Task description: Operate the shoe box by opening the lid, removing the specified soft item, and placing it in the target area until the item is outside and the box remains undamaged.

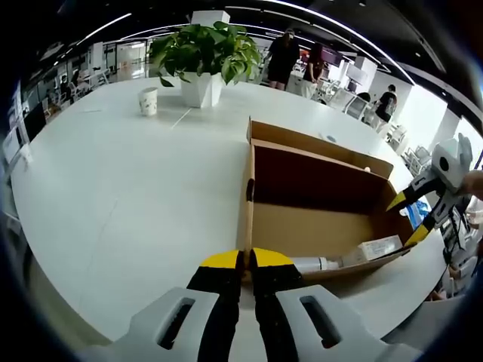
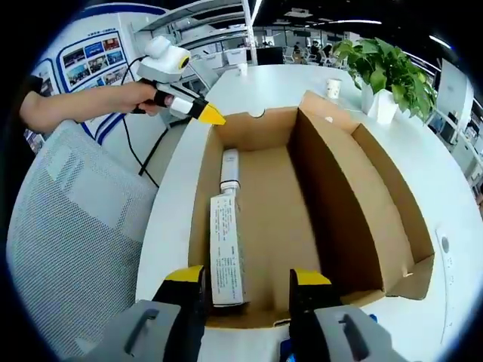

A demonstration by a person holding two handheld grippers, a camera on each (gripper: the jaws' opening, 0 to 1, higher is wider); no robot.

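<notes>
Because the big white round worktop [image 1: 113, 196] carries everything, start there: the open brown cardboard shoe box [image 1: 317, 226] sits near one curved edge of the worktop, and a green leafy plant in a white pot [image 1: 202, 64] and a small white paper cup [image 1: 149, 100] stand well apart from it toward the far edge.

The box has thin, stiff card walls. They look light and could bend or tear if squeezed hard, so the corner is the safest place to steady it.

Lying flat on the floor of the box, along one long wall, is a long white packet with small print [image 2: 225, 253], with a white rolled piece [image 2: 230, 167] touching its far end. The packet looks light and squashy, so I think it wants a gentle pinch across its near end, not a hard one.

The left hand-held gripper [image 1: 247, 262] has its yellow-tipped jaws almost together, right at the near corner wall of the box; I cannot tell if they pinch the card. The right hand-held gripper [image 2: 245, 277] has its jaws wide apart with nothing between them, poised over the near end of the box just beside the packet.
</notes>
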